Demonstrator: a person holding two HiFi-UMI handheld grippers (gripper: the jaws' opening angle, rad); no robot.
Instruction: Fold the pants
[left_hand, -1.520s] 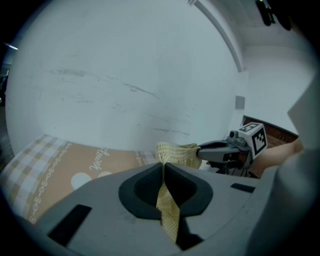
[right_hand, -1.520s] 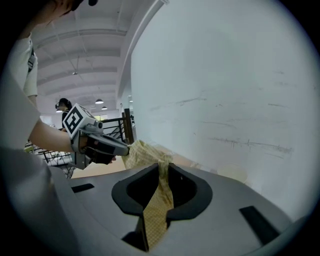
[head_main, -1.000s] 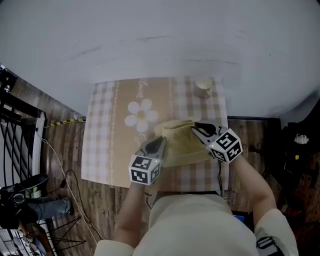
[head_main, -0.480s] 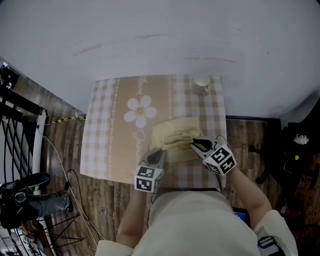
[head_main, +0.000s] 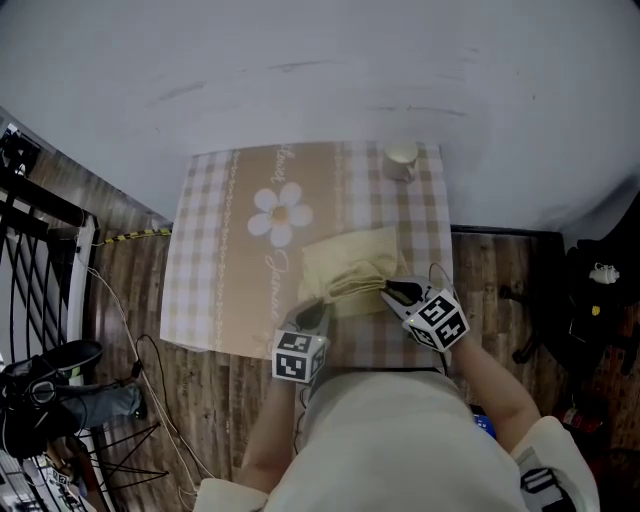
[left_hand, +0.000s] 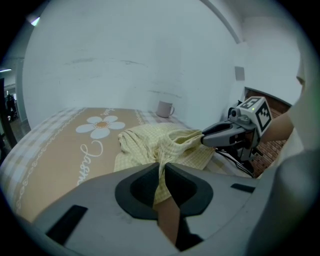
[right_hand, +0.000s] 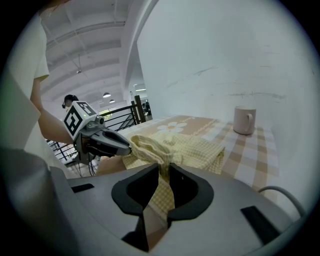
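The pale yellow checked pants lie bunched on the beige checked tablecloth, right of its daisy print. My left gripper is at their near left corner, shut on a fold of the cloth. At the near right corner my right gripper is also shut on the fabric, which runs down between its jaws. Each gripper view shows the other gripper pinching the same raised edge: the right gripper and the left gripper. Both grippers stand close to the table's near edge.
A white mug stands at the table's far right corner, near the white wall. A black metal rack and cables are on the wooden floor to the left. Dark gear lies on the right.
Both grippers have come down and back toward the table's near edge, drawing the held edge of the pants with them. The pants now lie lower and flatter.
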